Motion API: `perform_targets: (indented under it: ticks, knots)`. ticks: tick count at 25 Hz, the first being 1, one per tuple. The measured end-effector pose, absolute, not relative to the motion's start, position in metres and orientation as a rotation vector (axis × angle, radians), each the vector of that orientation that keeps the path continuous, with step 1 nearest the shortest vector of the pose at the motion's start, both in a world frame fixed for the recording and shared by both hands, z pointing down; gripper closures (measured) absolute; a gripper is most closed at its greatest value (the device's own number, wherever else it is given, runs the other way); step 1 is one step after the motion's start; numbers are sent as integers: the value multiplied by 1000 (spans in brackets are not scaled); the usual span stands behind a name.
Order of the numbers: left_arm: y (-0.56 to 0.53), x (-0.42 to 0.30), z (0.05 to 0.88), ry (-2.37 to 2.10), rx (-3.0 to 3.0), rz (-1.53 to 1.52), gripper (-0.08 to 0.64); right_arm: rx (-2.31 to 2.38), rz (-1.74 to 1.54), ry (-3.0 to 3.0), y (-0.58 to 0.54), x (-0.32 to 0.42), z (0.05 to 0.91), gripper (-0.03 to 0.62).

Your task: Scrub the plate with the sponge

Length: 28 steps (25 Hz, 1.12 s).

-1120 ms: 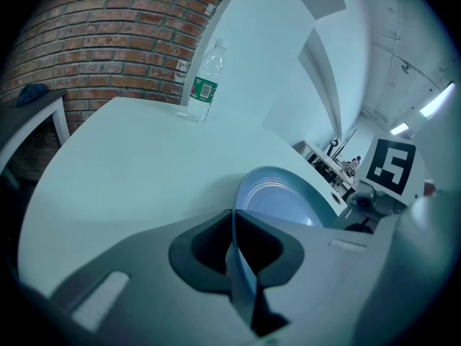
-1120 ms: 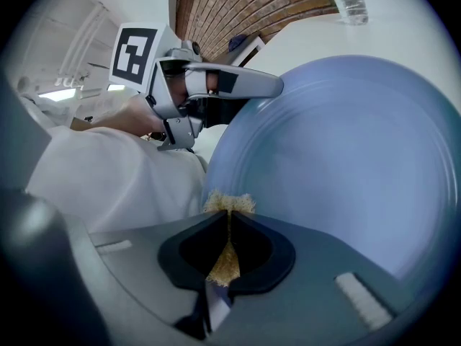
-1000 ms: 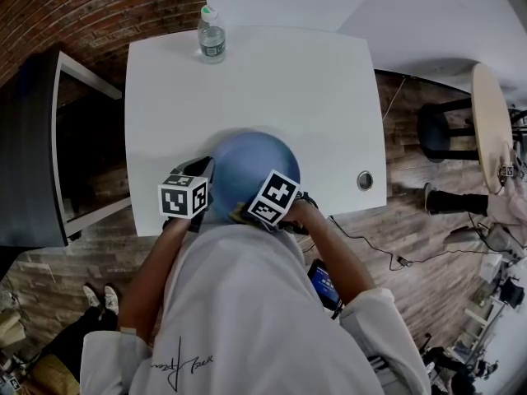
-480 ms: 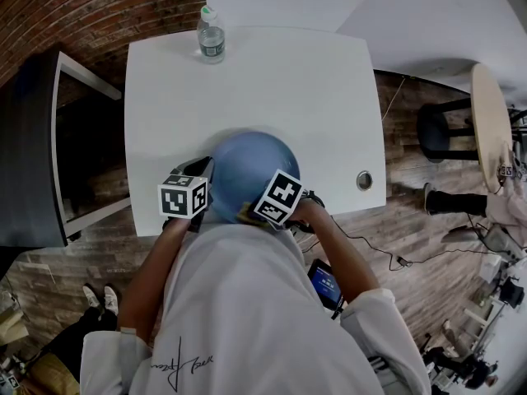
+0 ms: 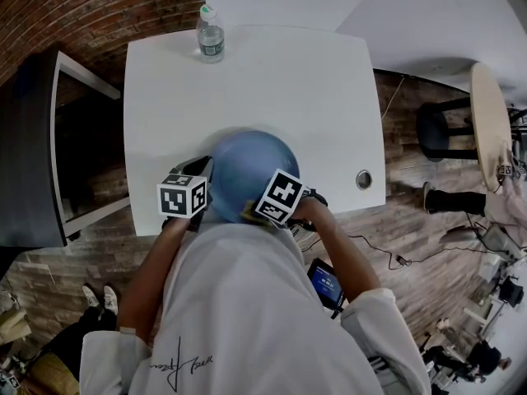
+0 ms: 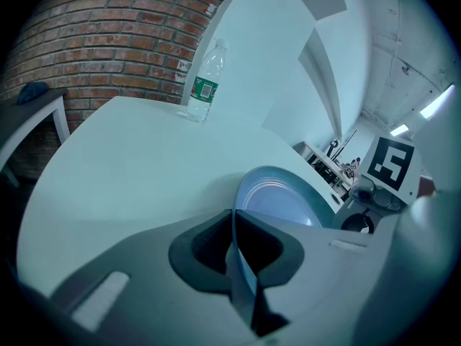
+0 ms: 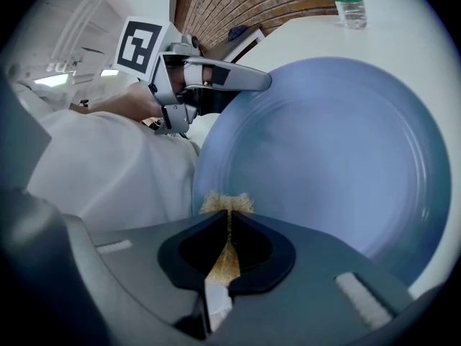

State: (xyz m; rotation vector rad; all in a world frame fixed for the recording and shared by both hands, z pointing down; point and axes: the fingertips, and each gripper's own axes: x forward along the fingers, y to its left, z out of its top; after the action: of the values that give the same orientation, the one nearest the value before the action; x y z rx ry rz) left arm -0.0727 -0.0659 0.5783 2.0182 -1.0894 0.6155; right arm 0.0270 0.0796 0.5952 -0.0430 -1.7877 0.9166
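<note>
blue round plate (image 7: 324, 164), fuzzy yellow sponge (image 7: 227, 202) at its rim

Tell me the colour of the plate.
The plate is blue, best seen in the right gripper view.

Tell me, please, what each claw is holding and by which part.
The left claw clamps the blue plate by its rim; the right claw pinches the yellow sponge with one end poking past the tips.

One plate (image 5: 243, 167), one sponge (image 7: 226, 203), one bottle (image 5: 211, 35), two grippers (image 6: 233, 222) (image 7: 229, 220).
</note>
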Motion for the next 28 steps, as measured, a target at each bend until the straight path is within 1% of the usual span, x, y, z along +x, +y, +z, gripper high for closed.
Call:
perform_targets:
  ticks: [28]
  knots:
    - [-66,-73,579,-1087,2013,606,532,43,719,-1676,62,56,595,568]
